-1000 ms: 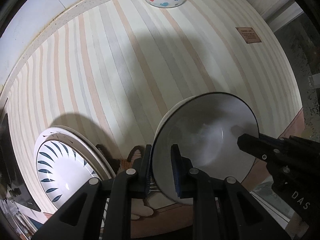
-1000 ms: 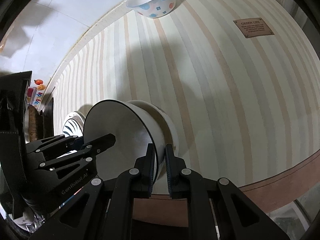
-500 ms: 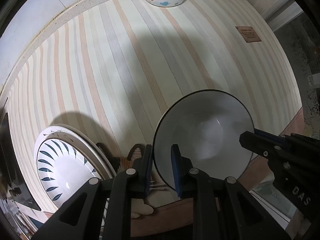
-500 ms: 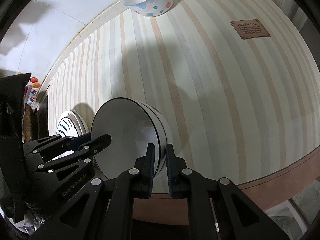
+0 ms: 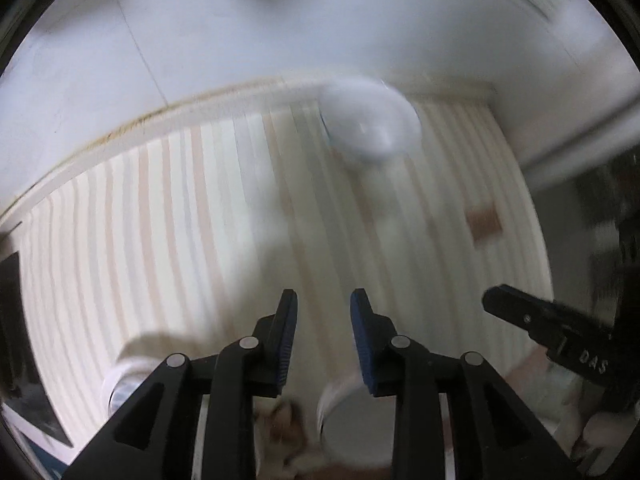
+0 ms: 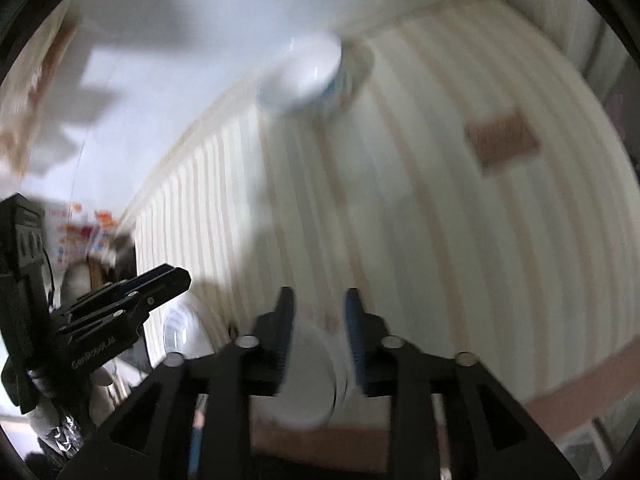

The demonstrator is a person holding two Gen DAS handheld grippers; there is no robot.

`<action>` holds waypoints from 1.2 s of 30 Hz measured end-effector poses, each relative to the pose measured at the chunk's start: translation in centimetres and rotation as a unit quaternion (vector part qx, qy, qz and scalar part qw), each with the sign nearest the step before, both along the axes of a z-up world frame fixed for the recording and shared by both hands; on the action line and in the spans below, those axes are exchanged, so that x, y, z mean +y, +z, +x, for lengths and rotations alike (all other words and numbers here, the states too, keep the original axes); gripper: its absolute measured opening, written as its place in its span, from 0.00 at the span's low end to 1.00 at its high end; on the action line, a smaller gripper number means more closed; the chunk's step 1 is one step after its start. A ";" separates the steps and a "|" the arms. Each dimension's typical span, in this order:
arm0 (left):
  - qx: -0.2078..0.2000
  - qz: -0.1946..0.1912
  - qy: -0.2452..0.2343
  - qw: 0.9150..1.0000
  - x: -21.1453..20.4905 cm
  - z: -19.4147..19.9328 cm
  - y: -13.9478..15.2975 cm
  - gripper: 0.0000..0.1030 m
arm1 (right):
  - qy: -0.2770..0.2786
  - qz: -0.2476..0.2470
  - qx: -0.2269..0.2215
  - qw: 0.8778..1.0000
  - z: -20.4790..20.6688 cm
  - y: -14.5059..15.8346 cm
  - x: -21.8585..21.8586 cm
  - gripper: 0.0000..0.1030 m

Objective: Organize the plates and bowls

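Nearest to you, your left gripper [image 5: 323, 308] stood open with a wide gap between its blue pads and nothing in it; a second before, it had been clamped on the rim of the white bowl. Your right gripper [image 6: 316, 306] had likewise spread apart and let go of that same rim. The white bowl [image 5: 356, 428] now sat low under the left gripper on the striped worktop [image 5: 160, 240], and the right wrist view showed it [image 6: 308, 376] just below and between the right fingers, seemingly nested in a second white bowl, though blur made that hard to confirm.

Only the left wrist view caught the edge of the blue-patterned plate [image 5: 120, 380] at lower left; the right wrist view showed it [image 6: 184, 328] behind your left gripper [image 6: 160, 284] as a pale smear. The right wrist view alone showed colourful clutter [image 6: 80, 232] at the worktop's left end.

Further out, the brown label [image 6: 502, 144] lay flat on the worktop. Farthest, the flowered bowl [image 5: 370, 128] stood by the back wall [image 5: 240, 20], well apart from the stack. Both cameras had tilted up since the earlier frames, so that this bowl sat lower in view and more wall showed. Everything was smeared by motion.
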State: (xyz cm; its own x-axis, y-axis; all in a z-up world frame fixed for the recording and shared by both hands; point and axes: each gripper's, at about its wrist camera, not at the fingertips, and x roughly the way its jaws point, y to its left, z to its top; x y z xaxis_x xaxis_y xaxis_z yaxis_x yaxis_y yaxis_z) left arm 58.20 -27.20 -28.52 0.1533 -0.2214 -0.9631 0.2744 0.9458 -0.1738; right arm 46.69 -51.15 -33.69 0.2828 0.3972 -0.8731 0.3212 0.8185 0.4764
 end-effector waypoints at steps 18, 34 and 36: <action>0.112 -0.069 0.055 0.990 -4.7 14.5 -9.8 0.25 | -0.066 0.029 0.000 0.997 18.5 -6.6 -6.7 0.34; 0.095 -0.058 0.052 0.992 -6.5 15.4 -11.5 0.17 | -0.040 0.024 0.010 0.999 20.3 -9.9 -5.4 0.16; 0.096 -0.061 0.051 0.992 -6.4 15.1 -11.3 0.17 | -0.037 0.021 0.009 0.999 20.2 -9.7 -5.4 0.16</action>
State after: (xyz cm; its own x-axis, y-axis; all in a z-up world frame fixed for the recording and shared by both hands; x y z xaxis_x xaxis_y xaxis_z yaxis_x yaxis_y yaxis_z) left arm 73.30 -33.63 -39.83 -0.0023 -0.3313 -0.9435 0.1290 0.9355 -0.3288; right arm 66.91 -56.57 -43.39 0.2963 0.4121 -0.8616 0.3889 0.7719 0.5030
